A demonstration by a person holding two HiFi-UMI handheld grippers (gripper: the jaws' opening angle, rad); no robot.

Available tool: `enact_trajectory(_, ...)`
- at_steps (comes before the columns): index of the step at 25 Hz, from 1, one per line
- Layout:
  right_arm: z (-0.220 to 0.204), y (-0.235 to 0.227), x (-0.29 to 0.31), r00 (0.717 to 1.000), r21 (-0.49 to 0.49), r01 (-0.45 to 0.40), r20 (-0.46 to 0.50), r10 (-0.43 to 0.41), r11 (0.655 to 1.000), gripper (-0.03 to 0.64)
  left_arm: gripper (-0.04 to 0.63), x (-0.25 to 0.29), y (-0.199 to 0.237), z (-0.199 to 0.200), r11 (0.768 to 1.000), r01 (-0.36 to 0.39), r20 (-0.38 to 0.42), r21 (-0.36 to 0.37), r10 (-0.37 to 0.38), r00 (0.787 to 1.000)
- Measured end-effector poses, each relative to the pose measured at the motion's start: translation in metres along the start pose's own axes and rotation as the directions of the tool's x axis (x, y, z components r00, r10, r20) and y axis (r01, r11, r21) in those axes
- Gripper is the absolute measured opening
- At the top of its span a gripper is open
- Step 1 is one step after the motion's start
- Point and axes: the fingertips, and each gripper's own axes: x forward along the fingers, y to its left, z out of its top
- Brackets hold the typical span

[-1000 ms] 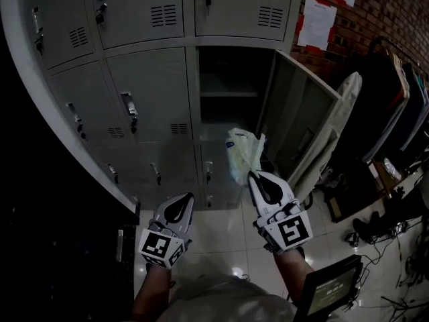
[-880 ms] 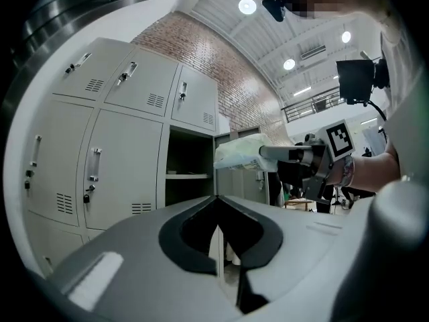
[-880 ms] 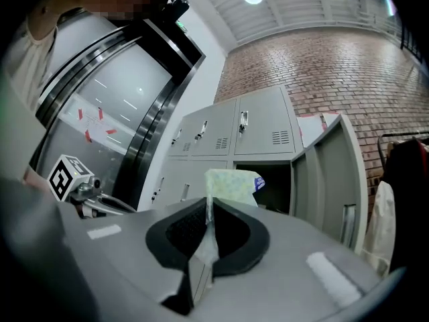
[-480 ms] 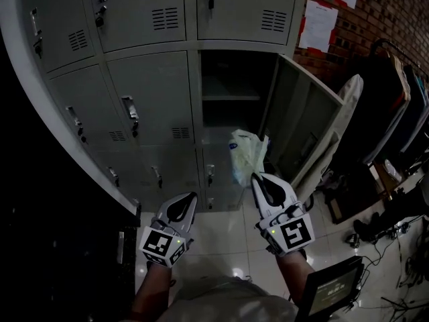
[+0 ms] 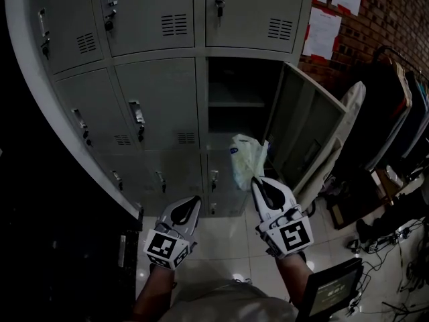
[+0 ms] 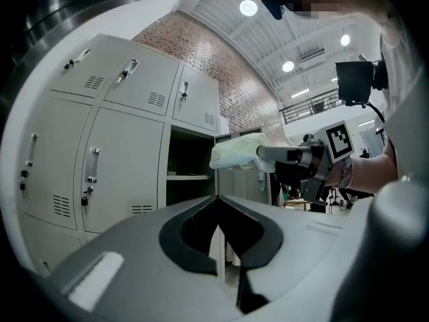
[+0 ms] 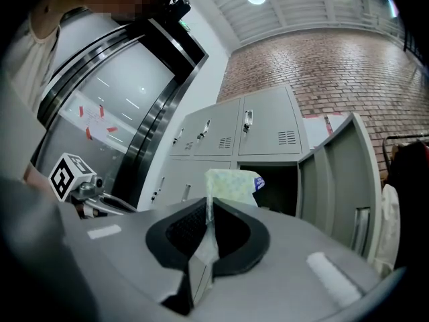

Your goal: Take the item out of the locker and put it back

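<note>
A pale plastic bag [image 5: 245,158] with a blue print hangs in the air in front of the open locker compartment [image 5: 234,102]. My right gripper [image 5: 257,182] is shut on the bag's lower edge. In the right gripper view the bag [image 7: 229,183] rises from between the closed jaws of the right gripper [image 7: 208,202], with the open compartment [image 7: 276,186] behind it. My left gripper [image 5: 195,202] is lower left of the bag, shut and empty, pointing at the lockers. The left gripper view shows the left gripper [image 6: 216,197] with its jaws together and the bag [image 6: 236,155] off to the right.
The open locker door [image 5: 303,134] swings out to the right, close beside the bag. Closed grey lockers [image 5: 157,106] fill the left and top. Dark coats on a rack [image 5: 395,113] and cables on the tiled floor [image 5: 228,237] lie to the right. A screen [image 5: 330,289] sits at lower right.
The head view has tilted a little, so the lockers sit lower in the picture. Both grippers and the bag keep the same pose.
</note>
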Motion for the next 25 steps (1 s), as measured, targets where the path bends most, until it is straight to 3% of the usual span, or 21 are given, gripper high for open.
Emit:
enact_trajectory(15, -0.007, 0.005, 0.021, 0.998, -0.004, 0.063, -0.026, -0.063, 0.998, 0.002, 0.005, -0.011, 0.029, 0.001, 0.999, 0.033, 0.01, -0.005, -0.033, 0.999)
enact_trajectory(25, -0.029, -0.043, 0.082, 0.997, -0.014, 0.078, -0.002, -0.079, 0.997, 0.002, 0.005, 0.035, 0.07, -0.01, 0.999, 0.041, 0.017, -0.006, -0.041, 0.999)
